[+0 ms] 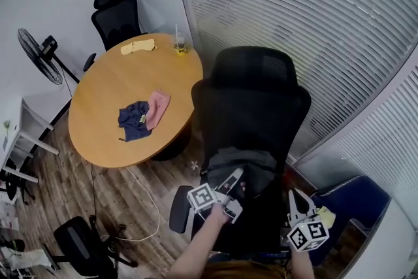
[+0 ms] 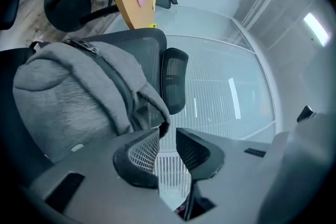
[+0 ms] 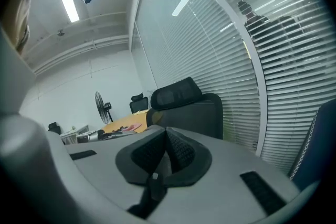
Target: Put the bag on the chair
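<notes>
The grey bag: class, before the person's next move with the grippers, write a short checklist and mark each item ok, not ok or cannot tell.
1. The grey bag lies on the chair seat: ok.
2. The left gripper is open: ok. Its jaws stand apart and only the blinds show through the gap.
3. The bag fabric is free of the left fingertip: cannot tell. A fold lies right beside it.
4. The right gripper is empty: ok. Its jaws are together with nothing between them.
5. The bag sits fully on the seat: cannot tell. The left gripper hides its near edge in the head view.
</notes>
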### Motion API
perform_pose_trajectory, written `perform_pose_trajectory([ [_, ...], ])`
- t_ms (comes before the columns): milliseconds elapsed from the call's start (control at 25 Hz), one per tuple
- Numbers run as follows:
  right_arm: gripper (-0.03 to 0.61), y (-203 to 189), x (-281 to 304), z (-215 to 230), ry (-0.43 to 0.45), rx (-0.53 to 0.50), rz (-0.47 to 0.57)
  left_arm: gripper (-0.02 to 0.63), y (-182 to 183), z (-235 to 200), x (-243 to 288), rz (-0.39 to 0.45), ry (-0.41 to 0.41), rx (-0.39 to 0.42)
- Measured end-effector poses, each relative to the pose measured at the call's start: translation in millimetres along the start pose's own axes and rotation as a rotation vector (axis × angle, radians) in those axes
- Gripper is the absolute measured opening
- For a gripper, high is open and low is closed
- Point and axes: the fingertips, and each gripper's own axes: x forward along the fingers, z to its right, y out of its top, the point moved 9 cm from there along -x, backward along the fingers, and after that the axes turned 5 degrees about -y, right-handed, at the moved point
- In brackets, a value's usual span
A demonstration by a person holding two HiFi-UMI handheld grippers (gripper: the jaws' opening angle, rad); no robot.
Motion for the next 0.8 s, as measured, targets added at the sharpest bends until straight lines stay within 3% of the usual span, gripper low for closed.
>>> perform_pose_trajectory([
  [280, 0.012, 3.9, -10.3, -27.6, 0.024, -0.034, 0.024, 0.098, -1.3, 16.1, -36.6, 0.001, -0.011, 0.03],
  [640, 0.012, 7.1, -28.4, -61.6, 0.016, -0.043, 0.059, 0.039, -7.1, 52.4, -62.8, -0.019, -0.033, 0.101],
  [720, 0.012, 8.3, -33.4, -69.2, 0.023, -0.02, 0.067, 0.03, -9.3, 64.8, -69.6, -0.064, -0.006, 0.137],
  [800, 0.012, 11.8, -37.2, -76.7, 0.038, -0.005, 0.082, 0.023, -12.2, 79.7, -75.4, -0.118, 0.048, 0.238],
])
